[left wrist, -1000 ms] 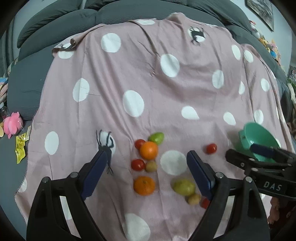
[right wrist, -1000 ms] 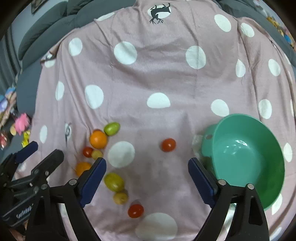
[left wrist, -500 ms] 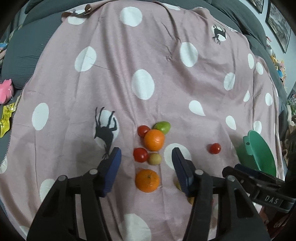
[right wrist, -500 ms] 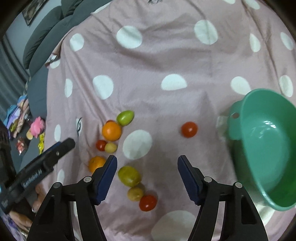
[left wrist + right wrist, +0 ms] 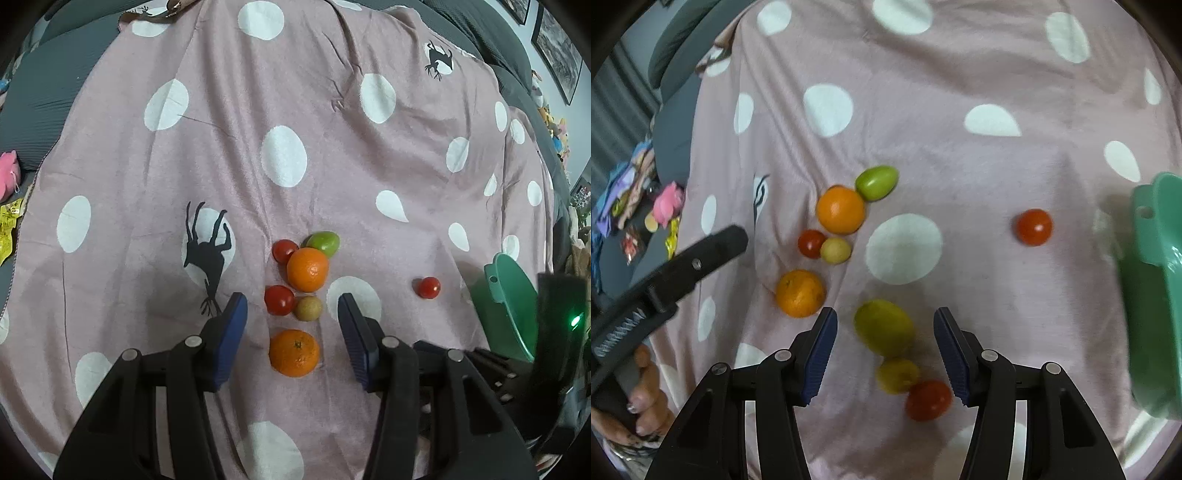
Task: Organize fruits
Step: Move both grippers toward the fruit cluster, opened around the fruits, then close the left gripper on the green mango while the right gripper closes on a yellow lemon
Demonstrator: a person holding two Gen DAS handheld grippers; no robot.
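Both narrowed and lowered since a second ago: left hand-held gripper (image 5: 291, 314) open around the near orange (image 5: 294, 352), right hand-held gripper (image 5: 884, 334) open around the yellow-green fruit (image 5: 884, 326). Neither gripped yet. Green bowl (image 5: 1156, 295) waiting off right on the blanket (image 5: 960, 74).

Fruits are lying on the blanket (image 5: 332, 166). Left of the bowl (image 5: 1156, 295), a lone tomato (image 5: 1033, 226) is sitting apart; farther left of the bowl, two oranges (image 5: 840, 209) and smaller fruits are clustering together.
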